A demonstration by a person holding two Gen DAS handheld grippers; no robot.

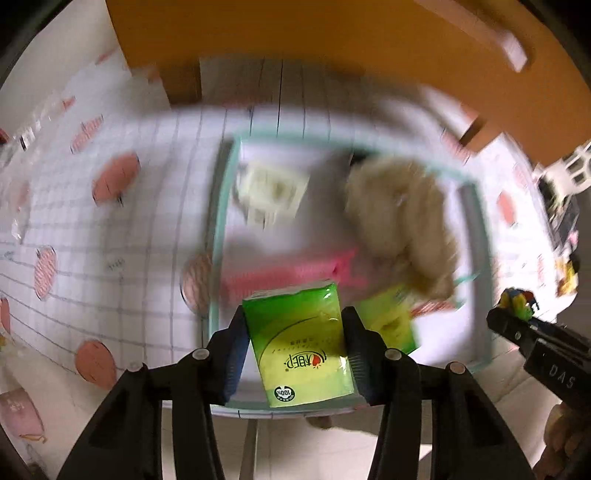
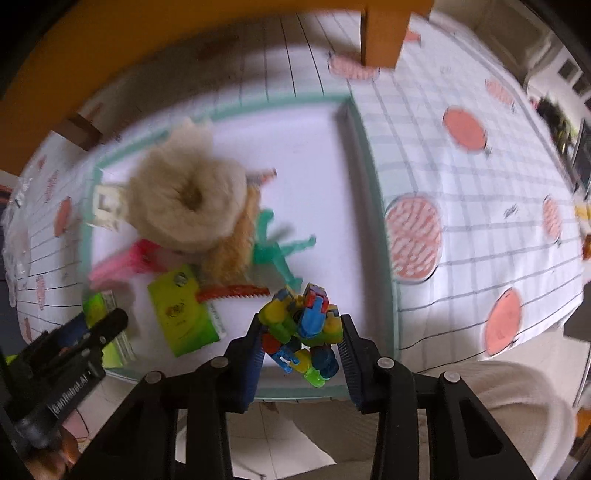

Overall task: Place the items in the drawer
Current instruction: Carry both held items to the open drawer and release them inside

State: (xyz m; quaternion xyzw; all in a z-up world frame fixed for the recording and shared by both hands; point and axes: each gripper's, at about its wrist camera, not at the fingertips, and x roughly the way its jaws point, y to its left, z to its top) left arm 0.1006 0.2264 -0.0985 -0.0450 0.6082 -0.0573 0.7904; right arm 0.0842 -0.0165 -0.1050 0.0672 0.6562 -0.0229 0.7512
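My left gripper (image 1: 295, 315) is shut on a green tissue pack (image 1: 301, 343), held above the near edge of the open drawer (image 1: 218, 236), which is white inside with a teal rim. In the right wrist view my right gripper (image 2: 302, 322) is shut on a colourful block robot toy (image 2: 303, 332), over the drawer's (image 2: 258, 108) near right part. Inside lie a fluffy beige plush (image 2: 188, 199), a pink plastic item (image 2: 122, 262), a second green pack (image 2: 181, 314), a teal plastic figure (image 2: 277, 251) and a cream item (image 1: 269, 188). Both views are motion-blurred.
A grid-patterned cloth with pink round prints (image 2: 461, 129) covers the surface around the drawer. Orange wooden furniture (image 1: 332, 37) stands behind it, with a wooden leg (image 2: 384, 33) at the back. A person's light clothing (image 2: 480, 406) shows below the drawer's front.
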